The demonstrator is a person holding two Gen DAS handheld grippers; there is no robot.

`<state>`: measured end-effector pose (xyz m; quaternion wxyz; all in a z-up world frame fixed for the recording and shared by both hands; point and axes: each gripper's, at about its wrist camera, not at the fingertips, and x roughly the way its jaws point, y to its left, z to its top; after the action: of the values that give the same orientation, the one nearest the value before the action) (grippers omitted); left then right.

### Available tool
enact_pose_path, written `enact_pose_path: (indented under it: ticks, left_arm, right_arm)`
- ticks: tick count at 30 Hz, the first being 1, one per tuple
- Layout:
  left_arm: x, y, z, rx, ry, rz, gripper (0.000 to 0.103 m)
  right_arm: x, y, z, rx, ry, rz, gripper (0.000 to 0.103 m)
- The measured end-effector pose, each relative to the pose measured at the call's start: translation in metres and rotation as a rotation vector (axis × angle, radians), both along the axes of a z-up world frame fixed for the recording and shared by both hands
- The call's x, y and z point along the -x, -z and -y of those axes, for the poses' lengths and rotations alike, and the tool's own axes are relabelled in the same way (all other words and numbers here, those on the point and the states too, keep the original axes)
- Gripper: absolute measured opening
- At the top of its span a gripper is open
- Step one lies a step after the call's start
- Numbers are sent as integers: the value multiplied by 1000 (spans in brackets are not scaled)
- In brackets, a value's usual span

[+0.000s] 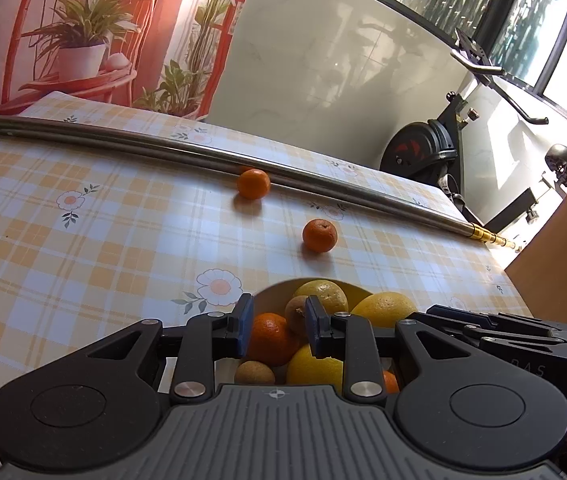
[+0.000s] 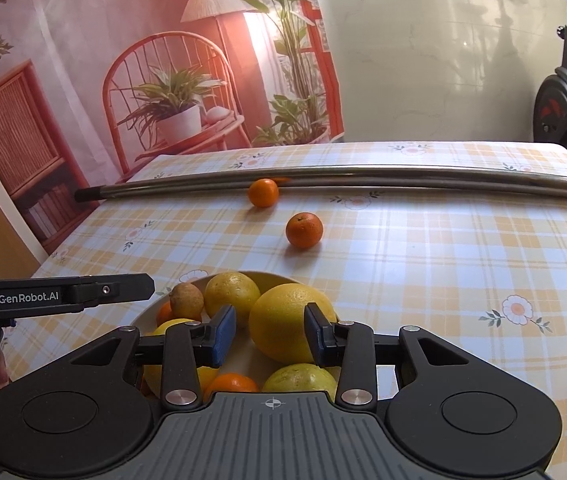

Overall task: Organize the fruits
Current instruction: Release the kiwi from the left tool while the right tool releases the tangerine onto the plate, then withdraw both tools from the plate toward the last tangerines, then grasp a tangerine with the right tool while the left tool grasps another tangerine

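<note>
A bowl point(image 2: 271, 278) heaped with yellow and orange fruit is seen on a checked desk point(image 2: 443, 264). Two loose tangerines are left outside it: one point(image 2: 304, 230) lies apart, the other point(image 2: 263, 192) is stopped against a metal pole point(image 2: 363, 178), probably laid there as a barrier. The left gripper point(image 1: 279, 330) and right gripper point(image 2: 270, 336) are poised above the bowl, both narrowed fully and empty. "GenRobot.AI" is printed on the left gripper's side.

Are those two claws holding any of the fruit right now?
No. The left claw and right claw hang over the bowl of fruit; their pads grip nothing.
</note>
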<state>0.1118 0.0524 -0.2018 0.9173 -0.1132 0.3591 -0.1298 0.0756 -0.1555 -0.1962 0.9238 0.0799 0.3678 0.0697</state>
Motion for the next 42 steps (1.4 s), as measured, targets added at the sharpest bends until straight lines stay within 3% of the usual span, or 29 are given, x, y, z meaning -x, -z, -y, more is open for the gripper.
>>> enact_pose_path:
  ticks: [10, 20, 29, 34, 42]
  left_arm:
    - [-2, -5, -2, -11, -9, 16, 29]
    - [-18, -36, -23, -74, -73, 110, 29]
    - [-47, -52, -34, -130, -127, 136, 29]
    - [-64, -53, -29, -187, -123, 138, 29]
    - [-94, -48, -21, -160, -100, 101, 29]
  right_arm:
    - [-2, 1, 5, -10, 26, 8, 35]
    - [-14, -10, 17, 16, 24, 55, 35]
    - [-70, -16, 12, 103, -163, 110, 36]
    - [-114, -1, 2, 136, -211, 42, 36]
    - [-152, 34, -11, 226, -225, -74, 36]
